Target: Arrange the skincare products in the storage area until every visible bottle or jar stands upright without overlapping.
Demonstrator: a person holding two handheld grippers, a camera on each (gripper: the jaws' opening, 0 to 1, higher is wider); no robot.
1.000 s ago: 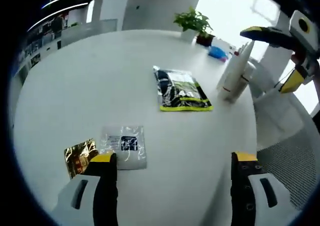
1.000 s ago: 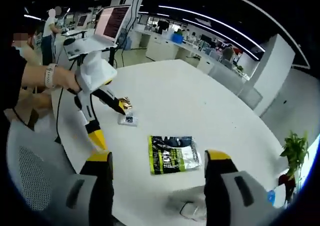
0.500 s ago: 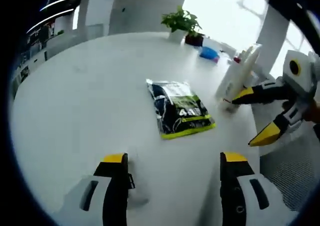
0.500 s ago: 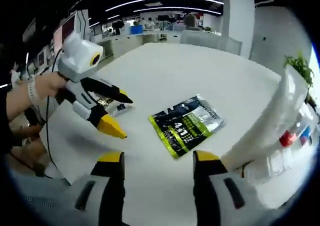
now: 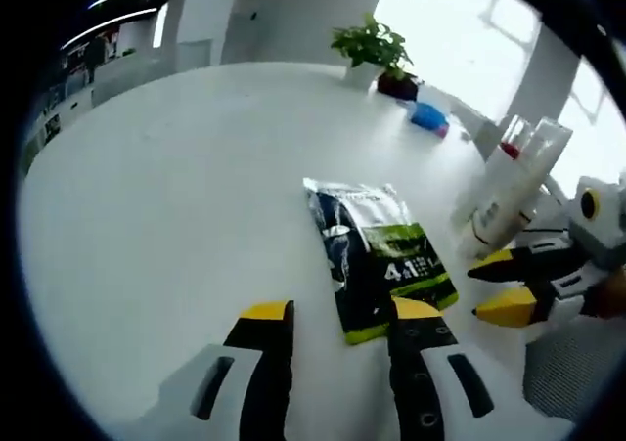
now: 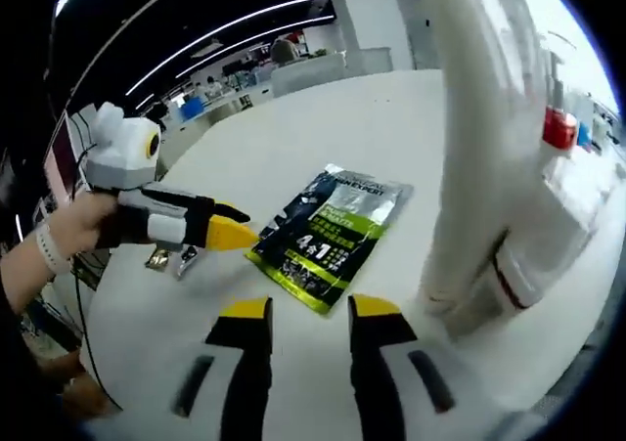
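A black and green foil pouch (image 5: 377, 255) lies flat on the round white table (image 5: 166, 197). My left gripper (image 5: 341, 314) hovers at the pouch's near end, open with a narrow gap and nothing between its jaws. Two tall white bottles (image 5: 509, 182) stand close together by the table's right edge, one with a red cap. In the right gripper view the tall bottle (image 6: 479, 138) rises just to the right of my right gripper (image 6: 309, 309), which is open and narrow, holding nothing. The pouch (image 6: 333, 231) lies ahead of it, and the left gripper (image 6: 235, 228) points at the pouch's edge.
A potted plant (image 5: 372, 45) and a blue object (image 5: 428, 118) sit at the table's far side. Small sachets (image 6: 171, 258) lie behind the left gripper. A person's hand (image 6: 68, 236) holds that gripper. The right gripper (image 5: 504, 285) reaches in near the bottles.
Both grippers have moved in toward the pouch and the bottles, and the jaws of both have narrowed. The pouch and the bottles stay where they were.
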